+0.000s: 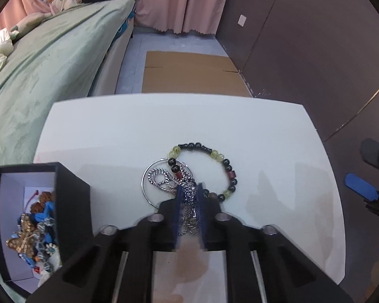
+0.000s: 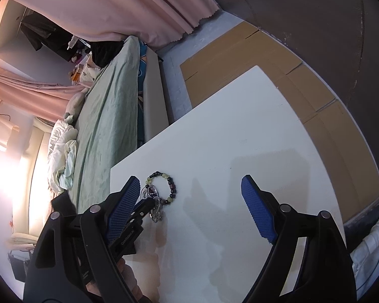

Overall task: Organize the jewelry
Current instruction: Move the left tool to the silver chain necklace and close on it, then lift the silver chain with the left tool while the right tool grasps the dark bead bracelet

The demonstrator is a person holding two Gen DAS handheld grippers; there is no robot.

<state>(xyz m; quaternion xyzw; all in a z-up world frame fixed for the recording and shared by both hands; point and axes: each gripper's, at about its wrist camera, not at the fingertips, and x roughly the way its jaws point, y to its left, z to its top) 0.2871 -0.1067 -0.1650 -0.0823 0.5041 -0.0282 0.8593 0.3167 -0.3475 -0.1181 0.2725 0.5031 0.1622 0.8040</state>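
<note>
Pink curtains (image 1: pixel 179 2) — green-sheeted bed (image 1: pixel 45 58)

Left wrist view: close and low over the tabletop (image 1: pixel 113 131), level, facing the curtain (image 1: pixel 179 2), bed (image 1: pixel 50 58) at left. Right wrist view: higher, farther back, rolled sideways, facing the bed (image 2: pixel 106 116). Shared: tabletop (image 2: pixel 240 139), beaded bracelet (image 1: pixel 224 162) (image 2: pixel 173 185), cardboard (image 1: pixel 189 73) (image 2: pixel 240 50), curtain (image 2: pixel 108 7).
</note>
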